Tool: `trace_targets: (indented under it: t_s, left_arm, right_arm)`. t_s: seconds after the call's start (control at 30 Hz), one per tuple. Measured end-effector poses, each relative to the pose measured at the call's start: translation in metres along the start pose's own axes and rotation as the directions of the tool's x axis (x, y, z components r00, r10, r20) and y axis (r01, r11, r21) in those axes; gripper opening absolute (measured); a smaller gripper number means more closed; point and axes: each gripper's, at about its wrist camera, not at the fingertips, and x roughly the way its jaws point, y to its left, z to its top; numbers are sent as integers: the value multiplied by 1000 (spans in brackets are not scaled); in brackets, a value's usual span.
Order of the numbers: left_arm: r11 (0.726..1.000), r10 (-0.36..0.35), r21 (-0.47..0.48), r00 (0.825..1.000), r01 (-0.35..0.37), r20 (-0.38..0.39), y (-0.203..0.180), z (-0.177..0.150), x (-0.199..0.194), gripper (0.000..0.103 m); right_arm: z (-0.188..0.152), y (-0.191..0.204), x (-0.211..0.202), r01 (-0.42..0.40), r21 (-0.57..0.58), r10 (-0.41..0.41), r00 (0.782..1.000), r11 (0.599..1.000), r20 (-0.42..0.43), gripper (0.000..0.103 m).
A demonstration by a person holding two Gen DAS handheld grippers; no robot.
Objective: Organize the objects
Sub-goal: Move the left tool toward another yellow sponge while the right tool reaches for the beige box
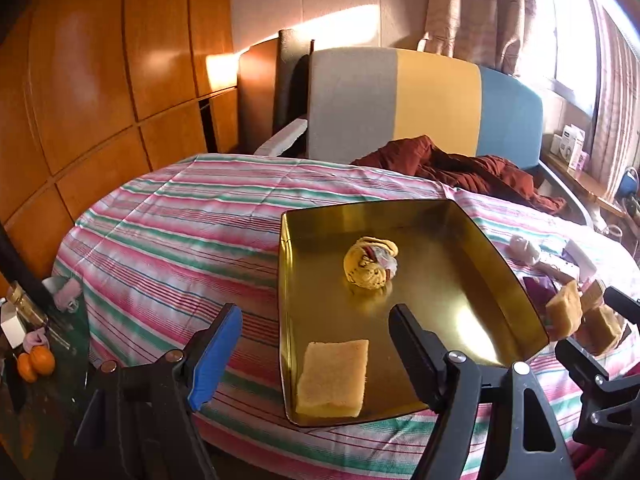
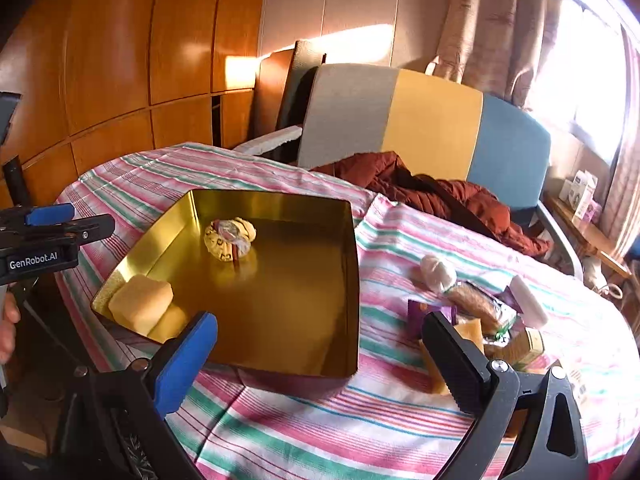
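Left wrist view
Left gripper: my left gripper (image 1: 316, 344) hangs over the near left corner of the gold tin (image 1: 496, 256), jaws spread wide and empty.
Sponge: the yellow sponge block (image 1: 334, 378) lies flat in that near corner, free of my pads, so I judge it placed.
Bundle: the round yellow cloth bundle (image 1: 371, 263) sits mid-tin, well apart from the sponge.
Right side: two more sponge pieces (image 1: 565, 309) show beyond the tin's right edge, by my other tool; whether it touches them I cannot tell from here.

Right wrist view
Right gripper: my right gripper (image 2: 320, 354) is released too, nothing between the jaws, low over the striped cloth (image 2: 280, 412) off the tin's near right corner.
Pile: the waiting things lie right of the tin, a pale wrapped roll (image 2: 438, 270), a wrapped snack (image 2: 480, 306), a white tube (image 2: 530, 300), a purple packet (image 2: 418, 314), crowded and touching.
Next pick: a yellow piece (image 2: 472, 330) sits just beyond my right finger (image 2: 452, 360), partly hidden.

How to do it well
Approach: I'd swing right until that piece sits squarely between the pads, then close on it alone.
Risk: wrappers alongside could get pinched too.
Placement: drop it in the bare right half of the tin, clear of the bundle.
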Motion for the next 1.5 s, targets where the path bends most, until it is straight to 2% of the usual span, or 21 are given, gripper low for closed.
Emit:
trace_targets:
  t_s: [0.23,0.5,0.73,0.9,1.1,1.27,1.37,1.43,1.5]
  left_arm:
    - [998,1,68,1000,-2,7,-19,0,-6,77]
    - [992,-35,122,999,33,10,-41,2,-11,77]
    - [978,-102,182,995,99,4,-69,2,-15,77]
    - [957,-163,239,986,163,-21,-95,0,-14,77]
    - [913,-273,297,960,281,-69,-135,2,-14,77]
    - [854,-331,387,937,347,-110,-181,-2,-14,77]
    - [805,-369,440,916,399,-156,-209,-6,-12,77]
    - [786,-384,448,904,426,-187,-221,-6,-9,77]
    - [767,-412,437,883,469,-224,-234,-4,-5,77]
  right_arm:
    - [-10,-13,-4,12,38,-13,1000,999,10,103]
    - [-15,-50,-9,69,126,-70,997,990,6,103]
    - [-22,-101,-15,130,242,-129,991,962,-19,103]
    - [-31,-143,-25,210,310,-204,978,927,-54,103]
    - [-40,-206,-41,294,407,-280,955,865,-94,103]
    - [-44,-266,-53,358,494,-357,929,792,-100,103]
    - [-54,-301,-52,376,561,-379,918,737,-117,103]
    - [-65,-318,-52,379,612,-384,914,694,-130,103]
    - [-79,-333,-52,363,681,-365,919,635,-149,103]
